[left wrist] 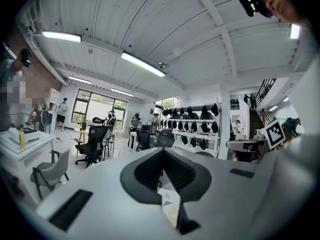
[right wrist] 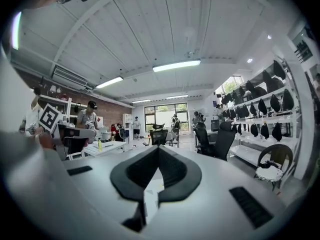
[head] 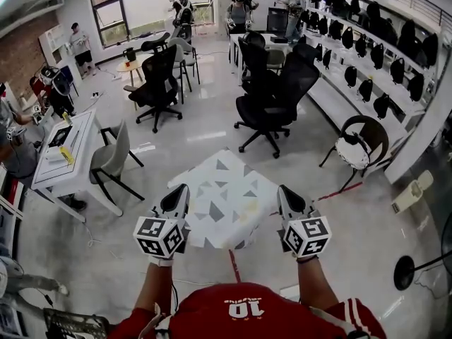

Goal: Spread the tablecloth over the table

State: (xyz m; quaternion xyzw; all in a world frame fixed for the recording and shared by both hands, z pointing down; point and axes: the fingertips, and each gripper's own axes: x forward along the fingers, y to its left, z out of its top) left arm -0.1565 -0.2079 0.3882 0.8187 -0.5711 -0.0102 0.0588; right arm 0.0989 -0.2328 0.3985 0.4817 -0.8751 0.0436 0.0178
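Gripping a white fabric tablecloth patterned with grey and yellow triangles (head: pixel 227 200).
Clamped shut on its near corners with left tool (head: pixel 176 198) and right tool (head: pixel 288 200); spread out ahead, between both.

The tablecloth (head: pixel 229 200) is hanging in the air above the shiny floor, stretching out nearly flat and level, away from the person. It is showing a white ground scattered with grey triangles in light and dark shades and a few pale yellow patches. Its near edge is running between the left gripper (head: pixel 176 191) and the right gripper (head: pixel 285 193), each pinching one near corner, and is curling under slightly in the middle. A narrow strip of the patterned fabric (left wrist: pixel 169 204) is sitting between each gripper's closed jaws.
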